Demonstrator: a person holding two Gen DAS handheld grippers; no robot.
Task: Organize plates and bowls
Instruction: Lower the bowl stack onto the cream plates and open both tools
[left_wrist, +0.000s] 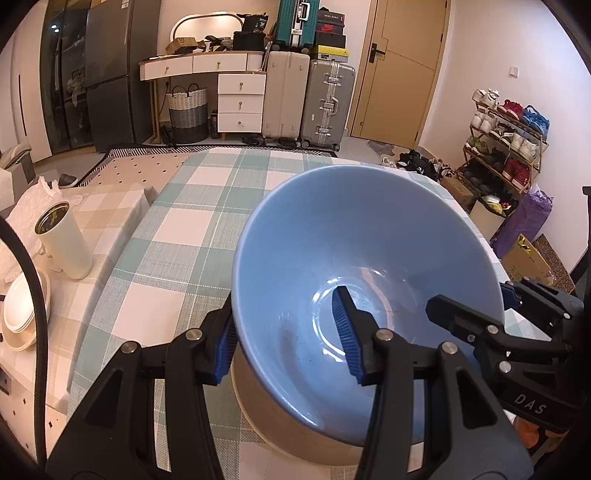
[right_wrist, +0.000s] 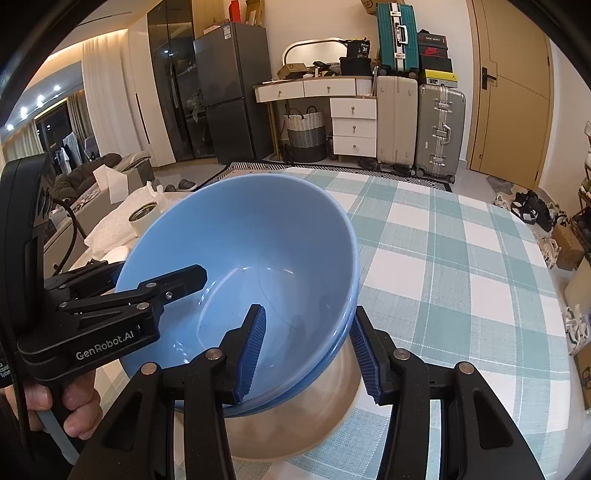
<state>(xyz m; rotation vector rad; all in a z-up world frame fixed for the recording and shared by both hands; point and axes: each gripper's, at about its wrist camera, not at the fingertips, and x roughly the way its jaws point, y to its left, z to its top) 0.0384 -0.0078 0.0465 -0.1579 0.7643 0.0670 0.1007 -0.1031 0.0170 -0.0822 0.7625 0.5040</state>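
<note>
Over checked tablecloth, wide bare cloth toward far table edge. At left, cream cup, stacked plates. Left gripper pinching near rim of blue bowl; right gripper pinching opposite rim. Readable: "DAS", "GenRobot.AI".

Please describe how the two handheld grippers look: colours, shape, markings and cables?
Both grippers are black, with jointed bars held by round silver pins. The left gripper and the right gripper each carry ribbed blue pads on their two fingers. White lettering "GenRobot.AI" marks the left gripper's body, and "DAS" the right one's. A black cable runs beside the left gripper.
</note>
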